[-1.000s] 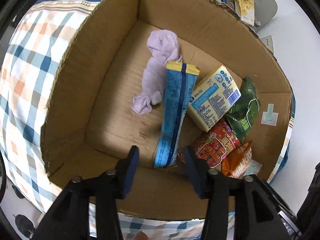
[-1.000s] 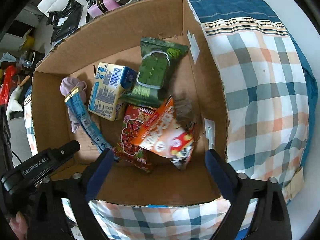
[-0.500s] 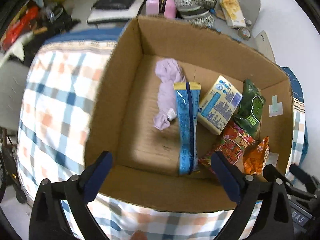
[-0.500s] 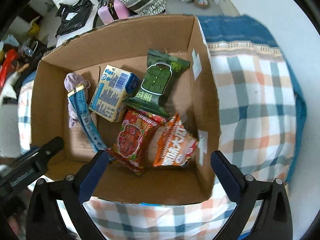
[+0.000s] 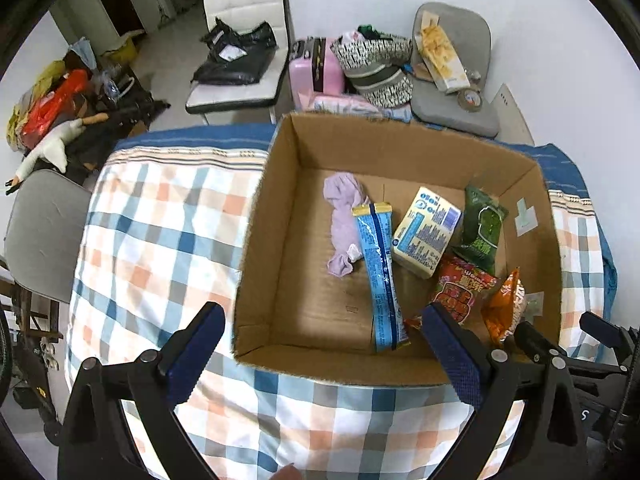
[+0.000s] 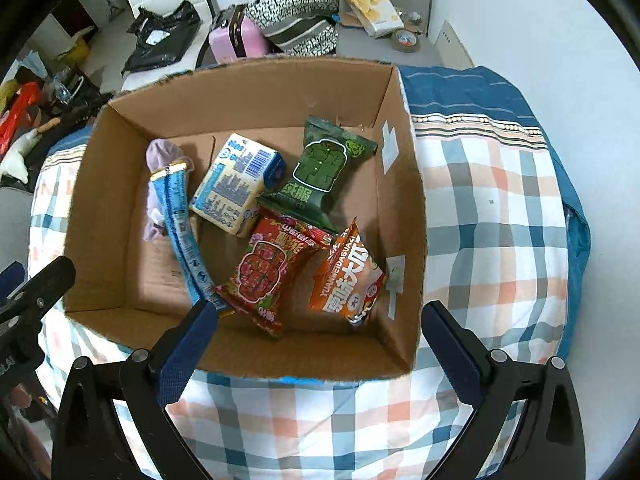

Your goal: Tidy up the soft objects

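Note:
A cardboard box [image 5: 276, 216] [image 6: 404, 184] sits on a plaid-covered surface [image 5: 160, 240]. Inside lie a lilac cloth [image 5: 344, 220] [image 6: 160, 156], a long blue packet [image 5: 380, 272] [image 6: 182, 232], a yellow-blue pack [image 5: 426, 232] [image 6: 236, 188], a green packet [image 5: 482, 228] [image 6: 320, 168], a red packet [image 5: 460, 292] [image 6: 268, 268] and an orange packet [image 5: 506, 308] [image 6: 348, 280]. My left gripper [image 5: 320, 344] is open and empty, high above the box's near edge. My right gripper [image 6: 320, 340] is open and empty above the near edge too.
Beyond the box stand a white chair with a black bag [image 5: 240, 60], a pink case [image 5: 316, 72], a patterned bag [image 5: 376, 64] and a grey chair with a snack box [image 5: 448, 60]. Clutter lies on the floor at left [image 5: 60, 100]. A grey seat [image 5: 44, 232] is at far left.
Both grippers have risen and pulled back from the box. The left jaws opened wide after releasing the blue packet; the orange packet dropped into the box's right corner.

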The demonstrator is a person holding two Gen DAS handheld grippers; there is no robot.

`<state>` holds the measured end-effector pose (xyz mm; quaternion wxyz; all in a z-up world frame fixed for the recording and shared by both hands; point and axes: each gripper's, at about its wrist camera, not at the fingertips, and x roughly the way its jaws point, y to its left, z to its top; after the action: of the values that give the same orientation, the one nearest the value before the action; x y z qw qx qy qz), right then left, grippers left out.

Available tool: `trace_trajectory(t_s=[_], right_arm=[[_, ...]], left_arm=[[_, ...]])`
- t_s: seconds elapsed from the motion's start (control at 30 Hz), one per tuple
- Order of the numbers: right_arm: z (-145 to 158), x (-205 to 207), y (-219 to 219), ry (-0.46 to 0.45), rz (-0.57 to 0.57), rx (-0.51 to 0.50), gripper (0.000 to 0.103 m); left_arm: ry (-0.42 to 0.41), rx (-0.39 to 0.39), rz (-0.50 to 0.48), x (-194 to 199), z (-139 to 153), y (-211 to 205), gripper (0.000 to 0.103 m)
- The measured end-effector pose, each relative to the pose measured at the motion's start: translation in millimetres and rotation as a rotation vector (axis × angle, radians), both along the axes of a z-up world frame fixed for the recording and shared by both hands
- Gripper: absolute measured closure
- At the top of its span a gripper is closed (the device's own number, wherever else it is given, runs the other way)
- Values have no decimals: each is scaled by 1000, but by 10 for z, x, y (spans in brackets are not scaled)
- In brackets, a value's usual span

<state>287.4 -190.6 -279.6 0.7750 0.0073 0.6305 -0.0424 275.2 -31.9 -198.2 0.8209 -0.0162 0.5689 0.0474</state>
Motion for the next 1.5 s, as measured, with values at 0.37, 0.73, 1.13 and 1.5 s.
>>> trace_trajectory(t_s=[0.37, 0.73, 1.13, 1.5], right_arm=[[1062, -674, 55, -191, -1, 40, 0], [2186, -1482, 92, -381, 21, 53, 0], [2802, -1967, 112, -483, 34, 65, 0], [2956, -2088, 55, -496, 26, 69, 0]], left_arm=[[-183, -15, -28, -721, 1008, -54, 2], [-297, -15, -67, -1364, 1834, -155, 2], [-347, -22, -68, -1757, 2259, -164, 2], [-334, 14, -59, -1837, 2298, -196, 2]])
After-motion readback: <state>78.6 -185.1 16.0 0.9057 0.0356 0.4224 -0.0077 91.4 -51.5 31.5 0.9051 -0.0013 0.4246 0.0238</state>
